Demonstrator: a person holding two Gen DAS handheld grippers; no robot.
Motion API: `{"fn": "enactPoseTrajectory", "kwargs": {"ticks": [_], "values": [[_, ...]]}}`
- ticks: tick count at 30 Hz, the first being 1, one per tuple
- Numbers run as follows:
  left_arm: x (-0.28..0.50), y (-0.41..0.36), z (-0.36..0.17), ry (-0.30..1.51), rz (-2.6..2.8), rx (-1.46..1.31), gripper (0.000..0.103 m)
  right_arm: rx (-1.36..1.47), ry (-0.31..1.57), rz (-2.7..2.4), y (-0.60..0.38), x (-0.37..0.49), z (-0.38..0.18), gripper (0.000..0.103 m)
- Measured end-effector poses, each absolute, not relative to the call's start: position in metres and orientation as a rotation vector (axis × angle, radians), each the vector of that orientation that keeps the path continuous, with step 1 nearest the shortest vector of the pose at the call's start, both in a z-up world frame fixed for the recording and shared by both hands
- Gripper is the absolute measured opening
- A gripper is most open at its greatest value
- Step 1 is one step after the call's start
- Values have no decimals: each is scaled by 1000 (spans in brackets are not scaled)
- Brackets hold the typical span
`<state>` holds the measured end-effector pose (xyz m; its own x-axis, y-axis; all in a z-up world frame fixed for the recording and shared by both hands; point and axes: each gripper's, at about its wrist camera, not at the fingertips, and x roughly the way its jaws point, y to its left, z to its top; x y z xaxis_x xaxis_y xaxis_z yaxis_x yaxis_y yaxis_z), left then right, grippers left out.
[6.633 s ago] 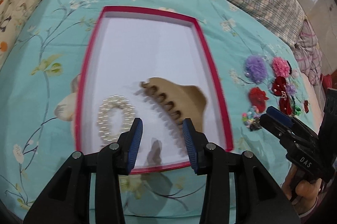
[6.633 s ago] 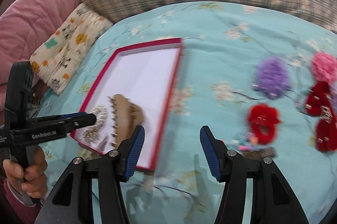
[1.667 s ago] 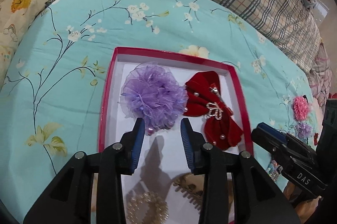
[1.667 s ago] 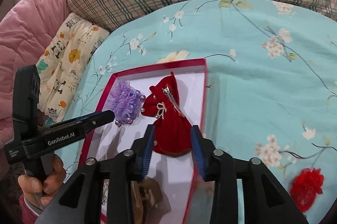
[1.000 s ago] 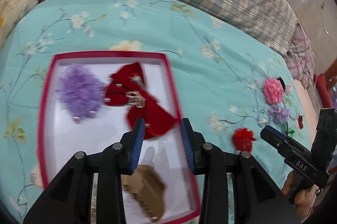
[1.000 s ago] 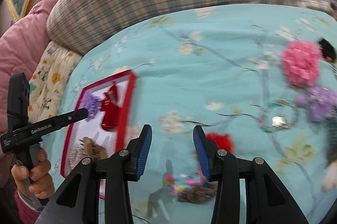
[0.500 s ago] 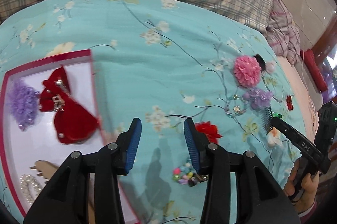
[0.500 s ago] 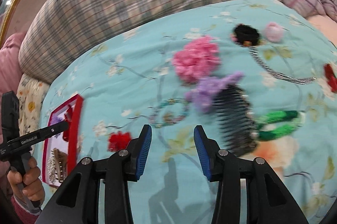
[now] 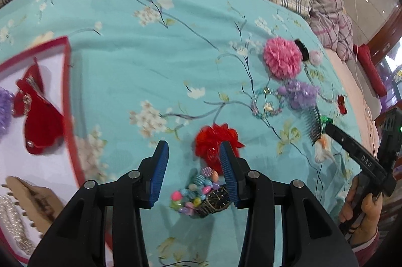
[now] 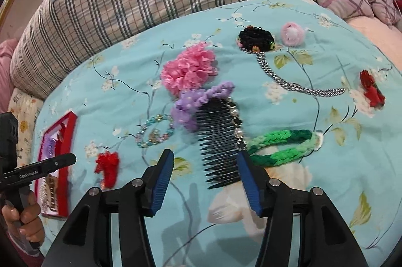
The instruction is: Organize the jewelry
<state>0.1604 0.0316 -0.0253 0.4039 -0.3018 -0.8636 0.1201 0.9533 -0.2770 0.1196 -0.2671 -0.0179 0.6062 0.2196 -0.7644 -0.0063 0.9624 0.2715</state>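
Teal quilt [image 9: 150, 61], red-rimmed tray [image 9: 67, 101] at left edge — left gripper [image 9: 193, 164] gaping

Open right gripper [image 10: 204, 175] over the bedspread [image 10: 326, 191].
Hovers above black comb [image 10: 218, 141], beside green braided band [image 10: 281, 146].

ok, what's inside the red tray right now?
Left wrist view shows the red tray holding a red velvet bow, purple pom, tan claw clip and pearl bracelet. Its left part is out of frame.
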Motion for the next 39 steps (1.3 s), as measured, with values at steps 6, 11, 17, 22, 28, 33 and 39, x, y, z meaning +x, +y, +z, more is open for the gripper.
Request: {"fn": "enactPoseTrajectory", "kwargs": {"ticks": [6, 11, 17, 22, 28, 33, 39], "values": [[161, 18, -45, 1177, -282, -186, 53, 178, 954, 137, -267, 138, -31, 55], [163, 9, -56, 1198, -292, -187, 66, 158, 986, 132, -269, 154, -42, 55], [167, 1, -67, 1220, -301, -189, 66, 147, 997, 155, -266, 166, -47, 49], [170, -2, -73, 1228, -323, -197, 20, 151, 988, 174, -264, 161, -46, 48], [163, 0, -59, 1177, -329, -175, 7, 192, 983, 203, -264, 144, -37, 48], [157, 14, -45, 1140, -322, -187, 6, 224, 955, 213, -260, 127, -27, 48], [144, 33, -27, 1094, -307, -207, 6, 228, 913, 241, -248, 115, -9, 48]]}}
